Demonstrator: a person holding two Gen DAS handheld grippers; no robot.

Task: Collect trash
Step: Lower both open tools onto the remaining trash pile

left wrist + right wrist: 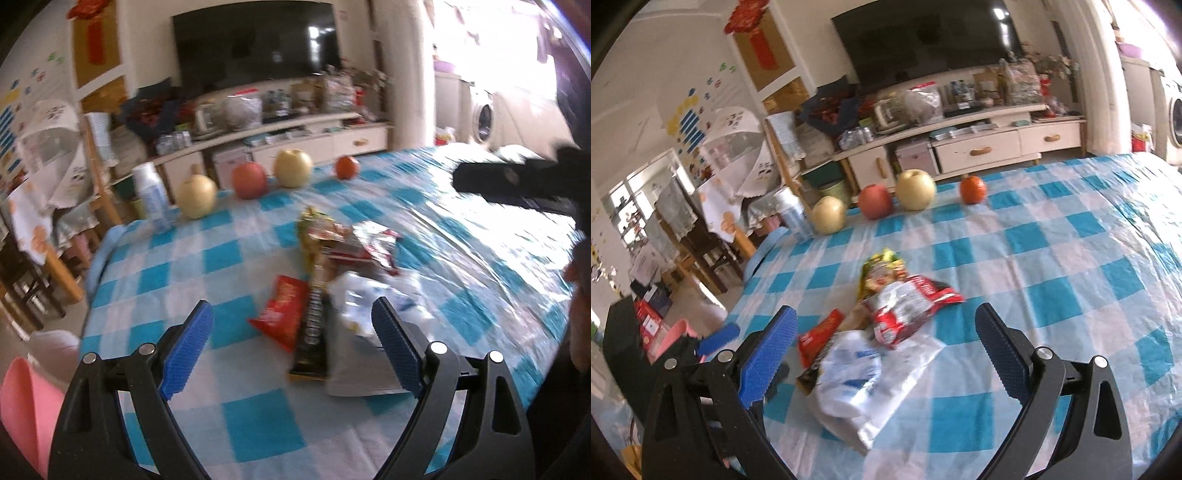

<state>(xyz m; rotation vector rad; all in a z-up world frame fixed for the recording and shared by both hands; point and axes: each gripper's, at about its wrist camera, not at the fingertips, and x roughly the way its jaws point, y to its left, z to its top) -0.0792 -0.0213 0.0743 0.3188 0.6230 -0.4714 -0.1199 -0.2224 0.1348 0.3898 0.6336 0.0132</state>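
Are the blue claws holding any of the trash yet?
No, nothing is held. The left gripper and the right gripper are both open above the wrappers and the white plastic bag, touching none.

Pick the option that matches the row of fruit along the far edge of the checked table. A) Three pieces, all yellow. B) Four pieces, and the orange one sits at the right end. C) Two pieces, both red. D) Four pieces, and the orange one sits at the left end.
B: the row reads pear, red apple, yellow apple, then the orange fruit at the right end.
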